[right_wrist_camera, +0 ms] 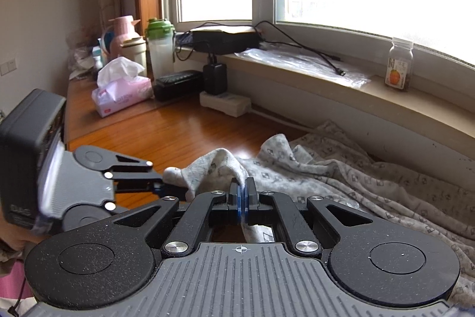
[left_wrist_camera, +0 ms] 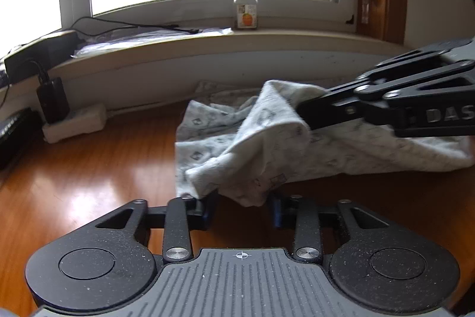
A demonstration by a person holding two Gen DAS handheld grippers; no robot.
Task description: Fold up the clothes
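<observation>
A light grey patterned garment (left_wrist_camera: 267, 144) lies crumpled on the wooden table (left_wrist_camera: 89, 168) under the window; it also shows in the right wrist view (right_wrist_camera: 341, 177). My left gripper (left_wrist_camera: 242, 207) is open, its jaws wide apart, with a fold of the garment hanging between the fingertips. My right gripper (right_wrist_camera: 243, 195) is shut on an edge of the garment and lifts it off the table. From the left wrist view the right gripper (left_wrist_camera: 302, 109) reaches in from the right. The left gripper (right_wrist_camera: 160, 189) shows at the left of the right wrist view.
A small jar with an orange label (left_wrist_camera: 245, 8) stands on the windowsill (left_wrist_camera: 207, 45). A white power strip (right_wrist_camera: 225, 103) with a black charger, a pink tissue pack (right_wrist_camera: 121, 95), bottles (right_wrist_camera: 160, 46) and a black box sit along the table's left end.
</observation>
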